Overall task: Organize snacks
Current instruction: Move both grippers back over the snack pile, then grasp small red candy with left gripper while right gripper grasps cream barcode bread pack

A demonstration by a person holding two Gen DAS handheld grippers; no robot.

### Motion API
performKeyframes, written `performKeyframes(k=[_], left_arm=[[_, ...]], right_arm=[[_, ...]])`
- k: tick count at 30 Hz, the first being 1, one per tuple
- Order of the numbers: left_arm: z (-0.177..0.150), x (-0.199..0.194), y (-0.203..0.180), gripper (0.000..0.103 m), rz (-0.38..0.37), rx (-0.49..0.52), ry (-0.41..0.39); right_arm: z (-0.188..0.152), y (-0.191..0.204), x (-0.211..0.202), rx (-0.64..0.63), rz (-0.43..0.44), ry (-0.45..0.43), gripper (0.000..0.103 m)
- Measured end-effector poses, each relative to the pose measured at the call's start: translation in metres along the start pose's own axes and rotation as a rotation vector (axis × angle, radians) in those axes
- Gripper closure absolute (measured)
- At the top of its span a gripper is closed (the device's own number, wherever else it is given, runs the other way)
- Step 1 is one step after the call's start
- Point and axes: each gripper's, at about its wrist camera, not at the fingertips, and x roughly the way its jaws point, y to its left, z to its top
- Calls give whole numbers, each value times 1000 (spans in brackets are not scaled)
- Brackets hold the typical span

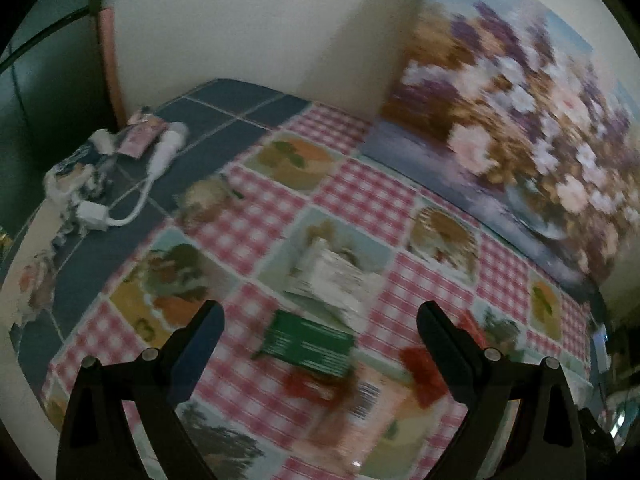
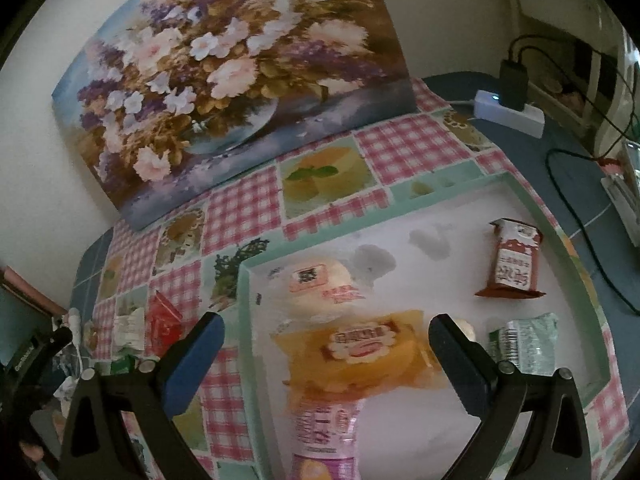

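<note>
In the right wrist view a white tray with a green rim (image 2: 245, 320) holds several snacks: a round pale bun pack (image 2: 320, 284), an orange packet (image 2: 360, 354), a brown-red packet (image 2: 512, 260), a green-and-clear packet (image 2: 528, 344) and a pink packet (image 2: 324, 436). My right gripper (image 2: 326, 332) hovers open over the orange packet, holding nothing. The left wrist view is blurred. There my left gripper (image 1: 320, 332) is open above a green packet (image 1: 308, 344), with a white packet (image 1: 336, 280) beyond it and a clear packet with a barcode (image 1: 360, 400) nearer.
A flower painting (image 2: 224, 76) leans on the wall behind the checked tablecloth (image 2: 240, 208). A white power strip (image 2: 516, 114) with a black adapter and cables lies at the right. Red (image 2: 162, 320) and white (image 2: 128, 320) packets lie left of the tray. A white charger cable (image 1: 132, 200) lies far left.
</note>
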Motion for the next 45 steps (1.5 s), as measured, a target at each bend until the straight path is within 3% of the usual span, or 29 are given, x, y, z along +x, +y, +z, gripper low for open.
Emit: performKeyframes(k=[8,16,28,45], left_arm=[[5,11,58,6,14,-97,3],[1,30,89,6,72,-109,54],[-15,62,81,6,114,-29,205],[-19,74,77,6,142,-24,249]], right_arm=[[-8,42,10,-51,22,13,0],[-26,84,30,-104,29,67,0],[-69,150,64,-231,32,191,0],[-107,199,87,-373,47,268,0]])
